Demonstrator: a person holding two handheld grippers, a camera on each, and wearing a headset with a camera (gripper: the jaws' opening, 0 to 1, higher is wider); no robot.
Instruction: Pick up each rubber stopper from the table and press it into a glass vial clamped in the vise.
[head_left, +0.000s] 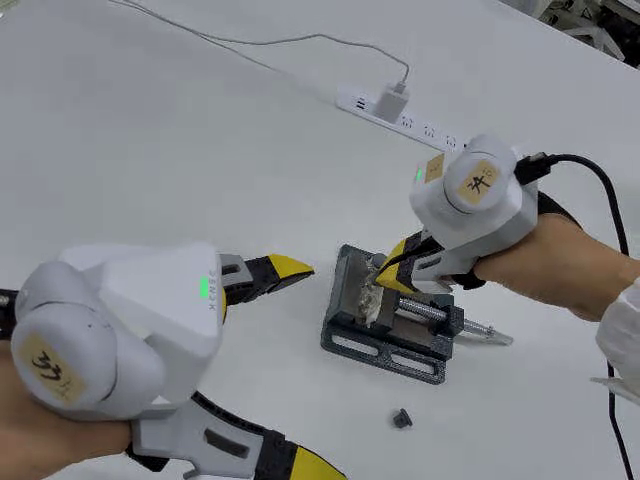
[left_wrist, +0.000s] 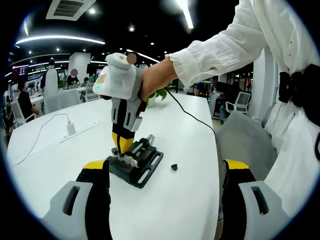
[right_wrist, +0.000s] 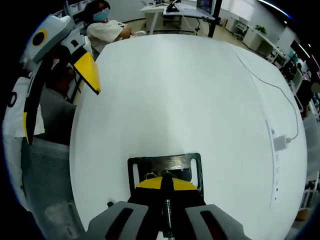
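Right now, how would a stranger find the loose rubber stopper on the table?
Find the white table, then the dark metal vise under the right tool. Near the vise's base, on the person's side, lies the rubber stopper. It is tiny, dark and loose on the bare tabletop, apart from the vise.

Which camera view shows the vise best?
The head view: the vise shows nearly whole from above. The left gripper view shows it small, side-on; in the right gripper view the right gripper covers its near part.
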